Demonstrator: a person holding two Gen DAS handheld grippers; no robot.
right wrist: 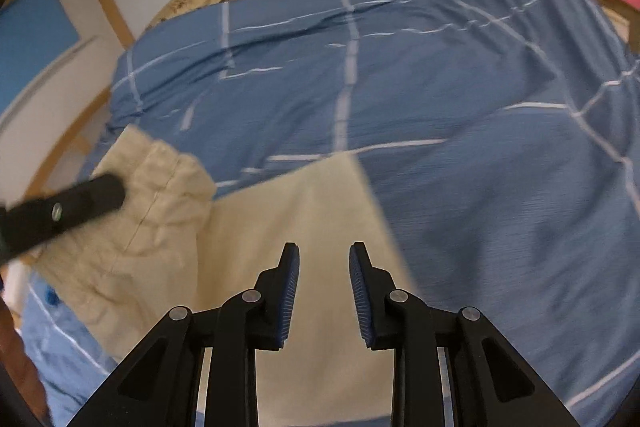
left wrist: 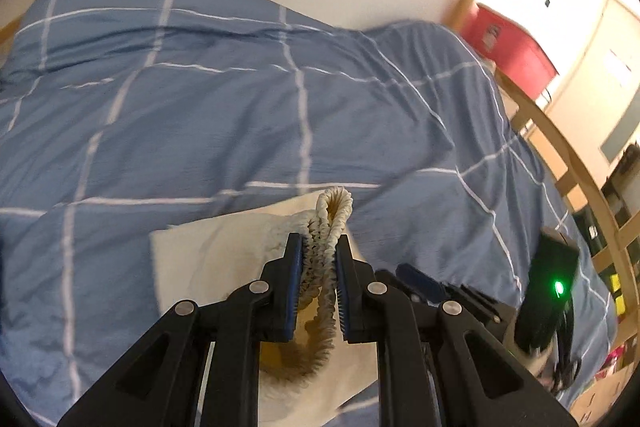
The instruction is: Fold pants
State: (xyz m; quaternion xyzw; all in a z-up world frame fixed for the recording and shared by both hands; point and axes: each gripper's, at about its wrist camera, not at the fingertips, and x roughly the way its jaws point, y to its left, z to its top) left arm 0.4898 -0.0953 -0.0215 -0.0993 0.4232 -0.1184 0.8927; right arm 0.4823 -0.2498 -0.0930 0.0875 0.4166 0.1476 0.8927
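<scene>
- The left gripper (left wrist: 319,247) has its blue-padded jaws clenched on the gathered elastic waistband (left wrist: 329,227) of the cream cotton pants (right wrist: 304,227).
- The right gripper (right wrist: 324,259) hangs with jaws released, holding nothing, above a flat pant leg.
- The pants lie on a blue duvet with white grid lines (right wrist: 460,99).

No text, label, brand or number is legible in either view.
</scene>
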